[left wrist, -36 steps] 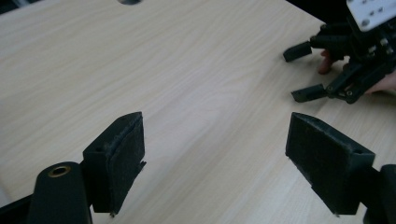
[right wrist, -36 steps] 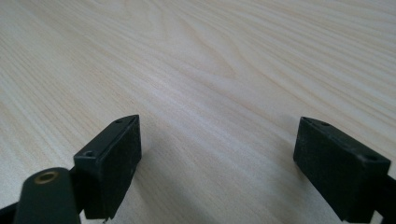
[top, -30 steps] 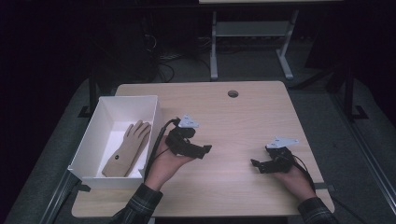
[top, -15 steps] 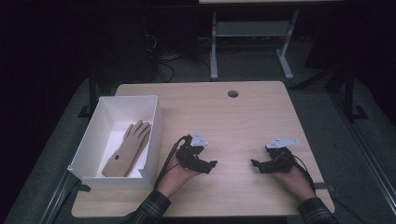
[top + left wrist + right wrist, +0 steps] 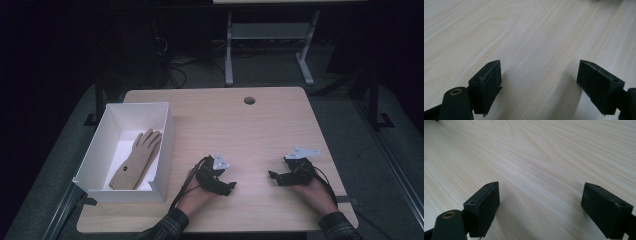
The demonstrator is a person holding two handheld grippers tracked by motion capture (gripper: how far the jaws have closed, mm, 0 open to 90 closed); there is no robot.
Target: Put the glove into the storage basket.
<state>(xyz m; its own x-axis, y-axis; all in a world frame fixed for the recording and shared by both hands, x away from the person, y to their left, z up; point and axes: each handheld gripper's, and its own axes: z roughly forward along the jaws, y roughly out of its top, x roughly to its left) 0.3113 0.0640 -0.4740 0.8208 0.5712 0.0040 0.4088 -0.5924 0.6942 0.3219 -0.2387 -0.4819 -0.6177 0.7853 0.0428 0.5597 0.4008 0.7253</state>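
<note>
A tan glove lies flat inside a white box at the table's left. My left gripper rests low on the wood near the front edge, right of the box, its jaws wide apart with bare table between them. My right gripper sits at the front right, pointing left toward the other one. Its jaws also stand apart over bare wood. Neither holds anything.
The light wooden table has a round cable hole near its far edge. A metal desk frame and cables stand on the dark floor beyond. Grey carpet surrounds the table.
My left gripper has moved from beside the box's right wall toward the front middle of the table. The right gripper has stayed put.
</note>
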